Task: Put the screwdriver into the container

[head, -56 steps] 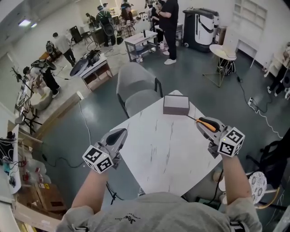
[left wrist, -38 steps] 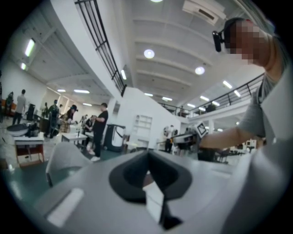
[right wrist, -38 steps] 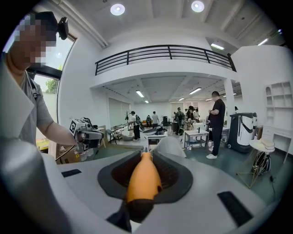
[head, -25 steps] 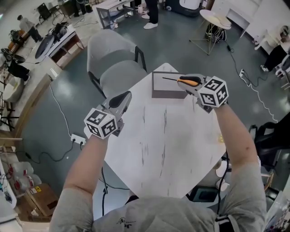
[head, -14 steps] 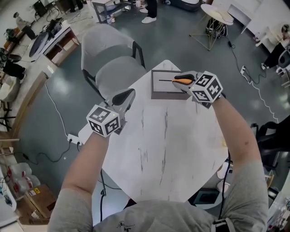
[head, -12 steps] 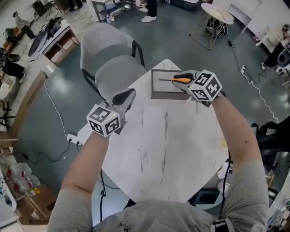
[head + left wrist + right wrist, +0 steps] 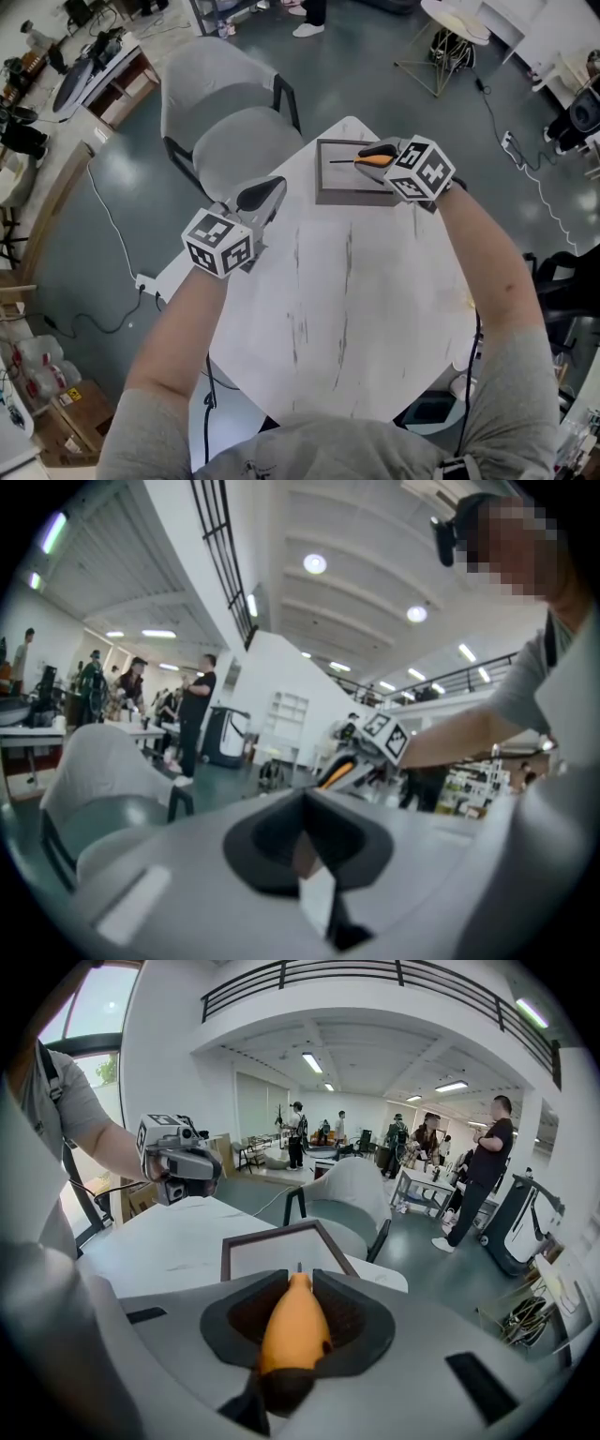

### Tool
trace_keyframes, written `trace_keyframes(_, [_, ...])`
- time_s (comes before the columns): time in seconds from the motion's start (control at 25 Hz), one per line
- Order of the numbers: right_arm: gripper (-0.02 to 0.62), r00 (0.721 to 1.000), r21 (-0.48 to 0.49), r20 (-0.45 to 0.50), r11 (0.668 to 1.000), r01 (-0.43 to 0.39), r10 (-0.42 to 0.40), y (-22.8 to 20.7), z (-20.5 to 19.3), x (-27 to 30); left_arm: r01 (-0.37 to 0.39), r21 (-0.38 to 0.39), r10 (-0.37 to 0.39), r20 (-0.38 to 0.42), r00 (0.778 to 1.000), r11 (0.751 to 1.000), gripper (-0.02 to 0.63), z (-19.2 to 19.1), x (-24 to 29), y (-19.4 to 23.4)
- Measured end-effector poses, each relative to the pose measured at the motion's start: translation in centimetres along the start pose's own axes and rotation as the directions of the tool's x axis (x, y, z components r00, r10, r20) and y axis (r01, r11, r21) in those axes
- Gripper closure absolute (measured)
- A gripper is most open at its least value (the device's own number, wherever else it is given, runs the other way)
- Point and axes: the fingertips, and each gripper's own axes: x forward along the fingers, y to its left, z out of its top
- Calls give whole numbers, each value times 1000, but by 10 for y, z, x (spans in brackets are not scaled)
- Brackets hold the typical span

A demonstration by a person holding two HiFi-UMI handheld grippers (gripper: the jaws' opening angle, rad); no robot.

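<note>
Clamping the screwdriver (image 7: 372,160), right gripper (image 7: 382,153) hangs within the container (image 7: 320,172) rim; left gripper (image 7: 266,191) closed over table (image 7: 347,309) edge.

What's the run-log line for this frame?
right gripper: shut on screwdriver, over container | left gripper: shut, empty | release: not yet

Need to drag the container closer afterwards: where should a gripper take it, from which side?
Probably the container's left rim wall, from above, one jaw inside, one outside. It lies flat and looks too wide to span; the right gripper holds the screwdriver over its right side.
</note>
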Motion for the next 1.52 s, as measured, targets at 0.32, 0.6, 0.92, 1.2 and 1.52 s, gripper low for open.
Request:
trace_keyframes(0.32, [514,1000,-21,-14,1000,-8,8,0,-3,14,15,3,-15,-8,1000,1000,602,-7,10,1])
trace_keyframes(0.6, [515,998,-45,-57,999,-31,29,4,-5,27,21,12,-21,-19,1000,1000,602,-14,12,1])
trace_keyframes(0.92, [515,996,-54,-79,997,-53,49,6,-3,38,16,13,-15,-20,1000,1000,602,-16,8,5])
trace_keyframes(1.2, [514,993,-59,-99,996,-67,61,7,-6,47,17,13,-16,-21,1000,1000,602,-18,7,8])
trace_keyframes(1.52, [514,990,-59,-124,995,-80,72,7,-9,47,23,13,-22,-24,999,1000,602,-21,6,8])
